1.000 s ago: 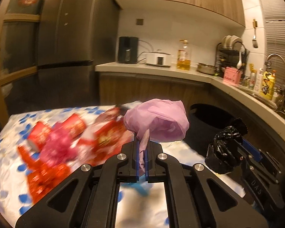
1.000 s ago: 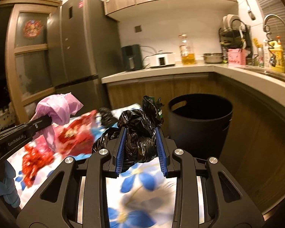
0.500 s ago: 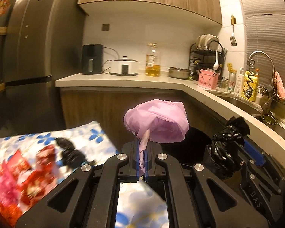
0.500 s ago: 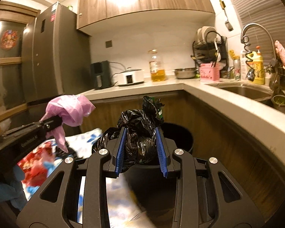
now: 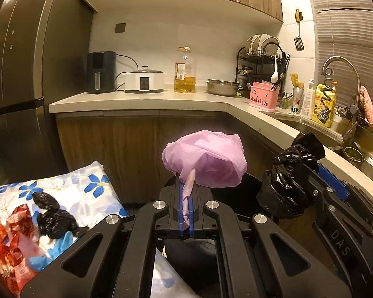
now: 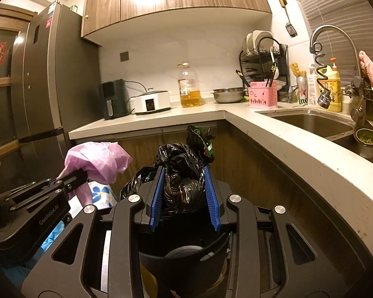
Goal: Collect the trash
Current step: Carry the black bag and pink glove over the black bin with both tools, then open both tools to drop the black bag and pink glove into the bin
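My left gripper (image 5: pixel 185 196) is clamped tight, its jaws pinched together on a thin twist of pink plastic. My right gripper (image 6: pixel 184 186) sits beside it to the right, jaws partway apart, blue pads (image 6: pixel 157 193) pressing a black bundle. Both point slightly downward.

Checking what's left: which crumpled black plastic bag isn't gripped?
The crumpled black plastic bag lying loose on the flowered cloth; the other sits between the right gripper's jaws.

Black bin (image 6: pixel 184 263) mouth open below; counter edge (image 6: pixel 298 154) hems right, clothed table (image 5: pixel 69 191) left.
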